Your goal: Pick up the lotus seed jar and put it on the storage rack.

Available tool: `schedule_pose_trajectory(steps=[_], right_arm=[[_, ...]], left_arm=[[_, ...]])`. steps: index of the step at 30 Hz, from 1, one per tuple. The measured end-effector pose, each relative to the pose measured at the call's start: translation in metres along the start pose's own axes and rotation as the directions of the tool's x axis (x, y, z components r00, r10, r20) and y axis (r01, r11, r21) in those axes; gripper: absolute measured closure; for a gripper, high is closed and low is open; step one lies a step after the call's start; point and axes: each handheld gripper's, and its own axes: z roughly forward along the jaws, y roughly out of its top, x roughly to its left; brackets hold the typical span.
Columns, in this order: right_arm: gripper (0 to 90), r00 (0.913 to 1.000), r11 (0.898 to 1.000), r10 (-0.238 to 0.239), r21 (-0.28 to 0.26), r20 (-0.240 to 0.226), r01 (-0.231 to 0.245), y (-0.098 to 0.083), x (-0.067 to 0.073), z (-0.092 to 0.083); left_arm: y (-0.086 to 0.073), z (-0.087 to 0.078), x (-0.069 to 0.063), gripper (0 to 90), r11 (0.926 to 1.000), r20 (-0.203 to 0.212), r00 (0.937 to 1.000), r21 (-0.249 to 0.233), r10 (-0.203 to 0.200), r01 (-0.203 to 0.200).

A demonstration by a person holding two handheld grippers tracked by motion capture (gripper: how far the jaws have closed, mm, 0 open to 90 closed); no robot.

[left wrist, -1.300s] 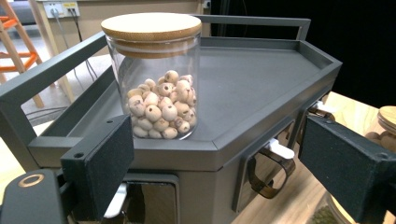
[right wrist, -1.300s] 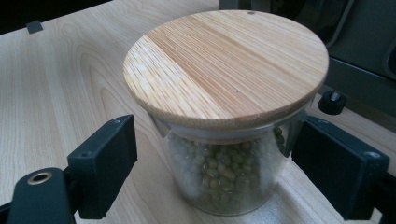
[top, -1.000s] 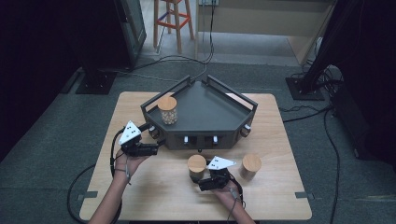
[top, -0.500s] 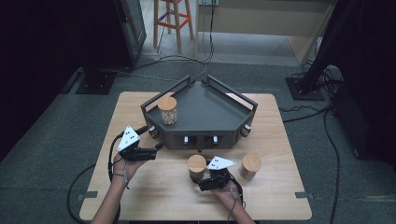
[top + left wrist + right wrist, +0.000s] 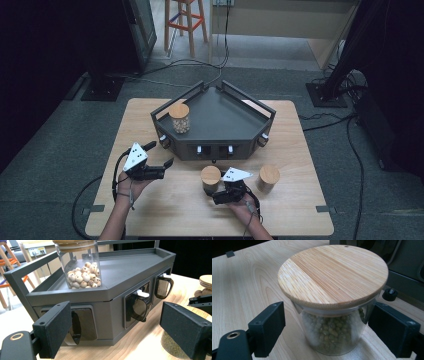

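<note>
The right gripper point(image 5: 216, 192), nearer than the left gripper point(image 5: 161, 169), has its jaws open on both sides of the upright green-bean jar point(image 5: 334, 322) without clearly touching, on the near table point(image 5: 165, 210) before the dark tray point(image 5: 220, 145).

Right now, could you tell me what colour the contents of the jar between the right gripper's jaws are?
Green, small beans in the jar; the right gripper view shows it best.
</note>
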Motion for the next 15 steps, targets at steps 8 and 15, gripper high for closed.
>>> schedule_pose_trajectory(steps=[8, 15], right_arm=[[13.9, 1.0000, 1.000, 0.003, 0.000, 0.000, -0.003, 0.000, 0.000, 0.000], [13.9, 1.0000, 1.000, 0.003, 0.000, 0.000, -0.003, 0.000, 0.000, 0.000]], left_arm=[[-0.009, -0.005, -0.001, 10.4, 0.9994, -0.002, 0.9996, -0.021, -0.027, 0.027], [-0.017, -0.009, -0.004, 10.4, 0.9990, 0.007, 0.9994, -0.031, -0.033, 0.033]])
